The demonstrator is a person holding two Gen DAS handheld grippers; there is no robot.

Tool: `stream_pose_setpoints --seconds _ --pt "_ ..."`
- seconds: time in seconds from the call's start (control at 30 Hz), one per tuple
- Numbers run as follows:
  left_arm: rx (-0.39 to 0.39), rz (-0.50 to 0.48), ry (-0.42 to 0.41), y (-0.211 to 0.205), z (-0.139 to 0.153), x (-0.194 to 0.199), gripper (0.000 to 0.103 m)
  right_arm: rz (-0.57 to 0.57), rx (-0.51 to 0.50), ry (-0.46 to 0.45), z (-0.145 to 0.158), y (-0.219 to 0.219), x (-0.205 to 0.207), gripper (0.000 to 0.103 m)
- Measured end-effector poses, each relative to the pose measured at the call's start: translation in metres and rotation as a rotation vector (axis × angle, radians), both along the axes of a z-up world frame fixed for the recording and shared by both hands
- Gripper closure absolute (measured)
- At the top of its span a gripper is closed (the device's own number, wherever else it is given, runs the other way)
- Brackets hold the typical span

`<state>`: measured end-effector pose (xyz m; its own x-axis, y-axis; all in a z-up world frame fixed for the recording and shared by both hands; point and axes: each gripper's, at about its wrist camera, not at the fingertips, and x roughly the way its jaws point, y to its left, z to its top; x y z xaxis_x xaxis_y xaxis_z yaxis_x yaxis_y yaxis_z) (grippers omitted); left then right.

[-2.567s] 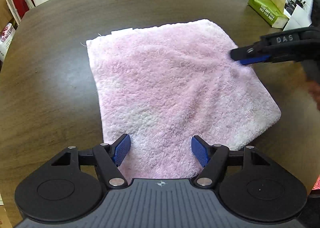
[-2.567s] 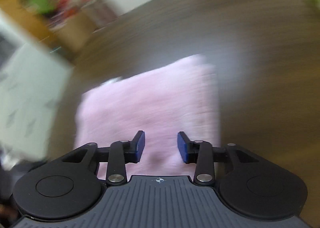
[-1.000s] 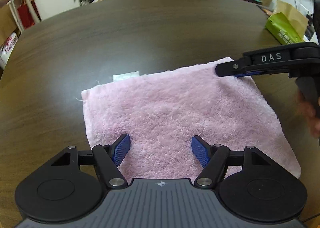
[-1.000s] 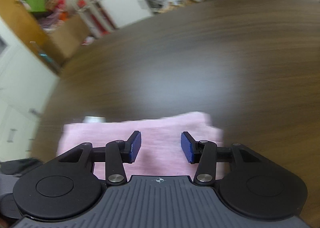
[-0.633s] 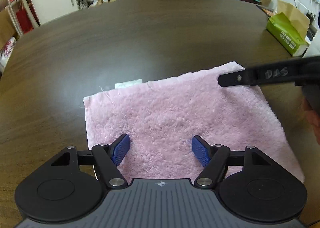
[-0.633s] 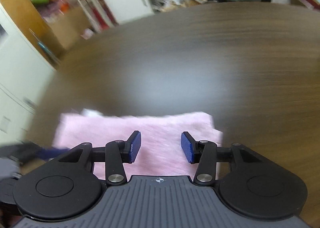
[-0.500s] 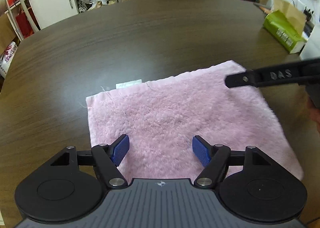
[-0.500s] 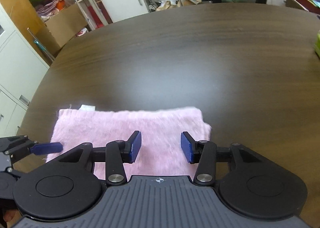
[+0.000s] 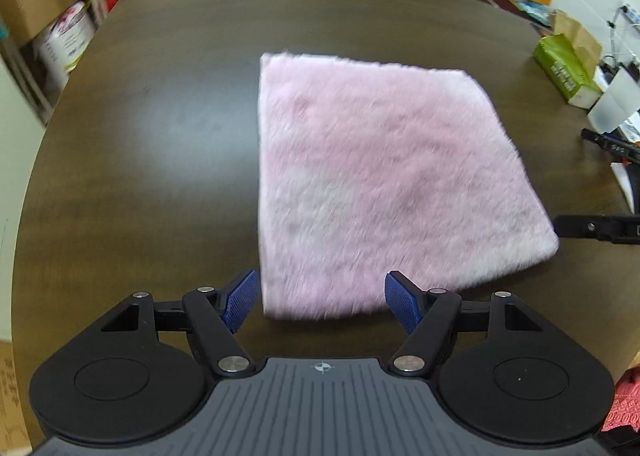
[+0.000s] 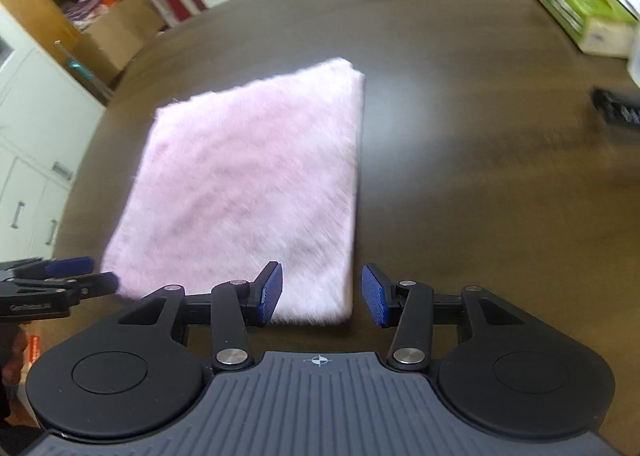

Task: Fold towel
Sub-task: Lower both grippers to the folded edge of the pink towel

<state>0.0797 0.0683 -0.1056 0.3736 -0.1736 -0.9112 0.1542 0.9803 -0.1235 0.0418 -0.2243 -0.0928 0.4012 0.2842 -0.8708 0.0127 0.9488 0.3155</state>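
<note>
We judge one fold complete, since the towel lies flat as a thick, doubled square on the table, with both tools clear of it. The next move calls for gripping two corners of one edge and carrying them across to halve it again.

In the left wrist view the towel fills the centre, its near edge towards 6 o'clock. It is pink and fluffy, with tidy edges.

The left gripper stands released and wide, nothing between its pads, just short of the near edge. The right gripper is also released, narrower, above the near right corner
</note>
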Motion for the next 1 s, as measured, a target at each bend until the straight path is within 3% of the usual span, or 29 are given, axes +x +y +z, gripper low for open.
stream_pose_setpoints --seconds 0.43,0.77,0.93,1.0 --pt "-0.009 0.058 0.076 0.009 -0.018 -0.002 0.029 -0.061 0.010 -0.013 -0.011 0.001 -0.014 0.057" --pt "-0.036 0.064 0.090 0.010 -0.020 0.005 0.030 -0.063 0.046 0.003 -0.016 0.004 -0.011 0.060" --pt "-0.033 0.060 0.078 0.010 -0.020 0.009 0.037 -0.066 0.045 0.014 -0.019 0.005 -0.011 0.060" --pt "-0.029 0.057 0.073 0.009 -0.020 0.009 0.041 -0.065 0.053 0.010 -0.019 0.006 -0.011 0.067"
